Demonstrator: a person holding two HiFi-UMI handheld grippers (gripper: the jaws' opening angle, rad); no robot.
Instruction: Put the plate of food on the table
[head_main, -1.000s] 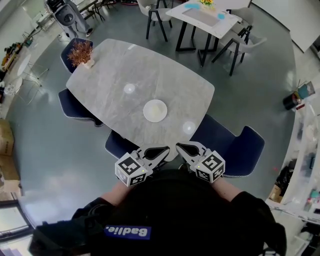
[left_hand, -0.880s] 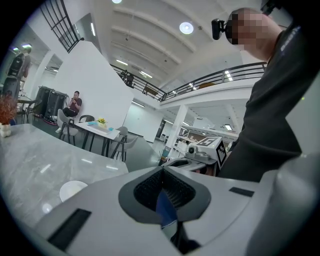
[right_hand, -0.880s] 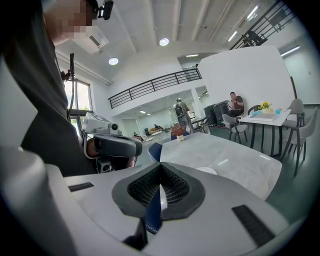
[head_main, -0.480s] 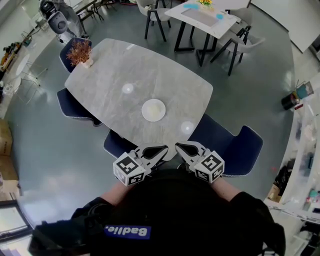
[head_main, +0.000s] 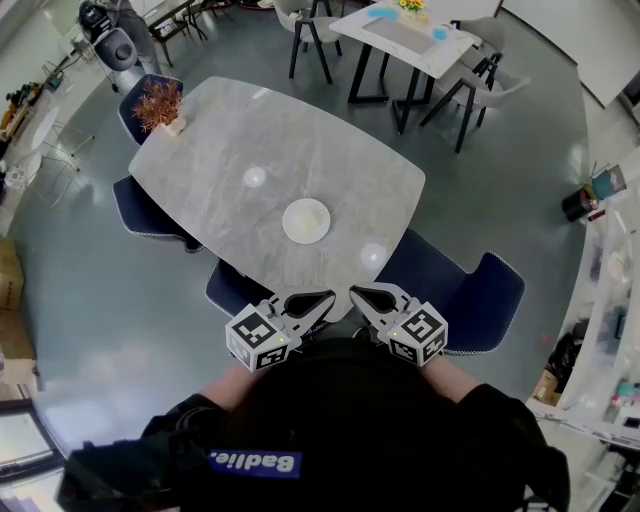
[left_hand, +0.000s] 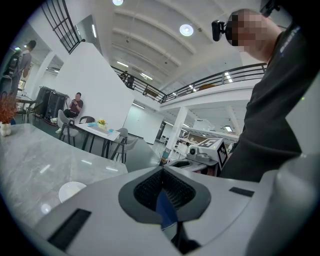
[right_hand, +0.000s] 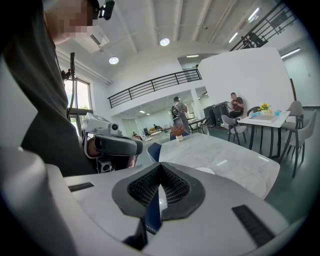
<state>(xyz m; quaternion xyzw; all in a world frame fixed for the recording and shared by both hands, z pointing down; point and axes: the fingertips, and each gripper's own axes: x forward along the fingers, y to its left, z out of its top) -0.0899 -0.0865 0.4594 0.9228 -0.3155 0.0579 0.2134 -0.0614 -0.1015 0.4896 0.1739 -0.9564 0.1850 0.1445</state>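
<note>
The person (head_main: 116, 42) beyond the table (head_main: 330, 150) has walked leftwards toward the view's corner.

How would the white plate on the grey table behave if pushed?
The plate looks rigid and shallow, so it probably won't flex or tip. The table shines with light reflections, so a push would likely slide it. It may be breakable; material unclear.

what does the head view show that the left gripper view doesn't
Head view only: the box on the floor at the far left. Left gripper view only: ceiling lights, the balcony railing and a seated person. Both: the table, plate, plant, and the left gripper and right gripper, both shut.
</note>
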